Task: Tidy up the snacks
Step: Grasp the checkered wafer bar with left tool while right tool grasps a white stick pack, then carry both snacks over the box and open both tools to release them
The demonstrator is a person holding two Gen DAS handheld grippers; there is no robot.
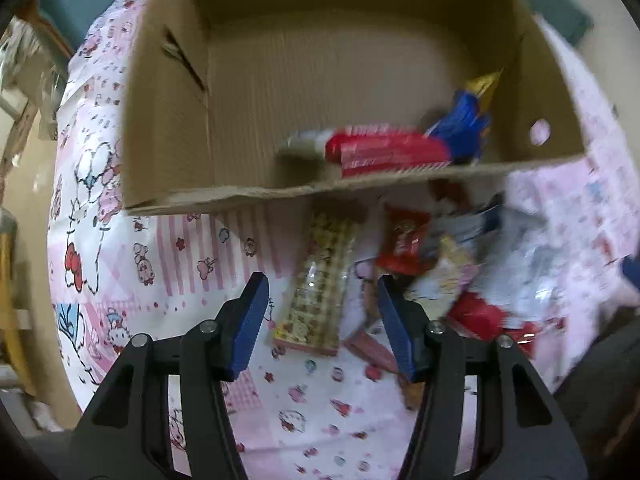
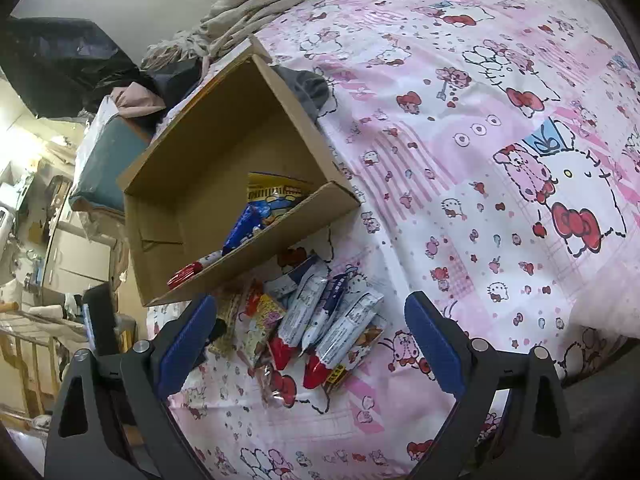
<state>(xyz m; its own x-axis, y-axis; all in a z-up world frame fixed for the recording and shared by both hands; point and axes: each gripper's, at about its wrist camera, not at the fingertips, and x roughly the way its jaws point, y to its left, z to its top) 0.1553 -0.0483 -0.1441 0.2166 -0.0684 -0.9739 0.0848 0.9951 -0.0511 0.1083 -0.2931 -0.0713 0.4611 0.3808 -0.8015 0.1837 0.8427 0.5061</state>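
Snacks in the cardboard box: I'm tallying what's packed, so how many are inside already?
3 visible in the cardboard box: a red packet by the near wall, a blue packet beside it, a yellow bag behind. More may be hidden.

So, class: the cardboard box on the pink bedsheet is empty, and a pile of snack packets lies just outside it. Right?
Not quite. The cardboard box is not empty: the right wrist view shows a blue packet and a red packet inside. The pile of snack packets does lie outside it.

A bed spread with a pink cartoon-print sheet (image 2: pixel 500 128) fills the room; a crumpled beige blanket (image 2: pixel 256 4) lies at its far end. Beside it stand a teal cushioned seat (image 2: pixel 104 160), pale drawers (image 2: pixel 76 252), brightly lit.
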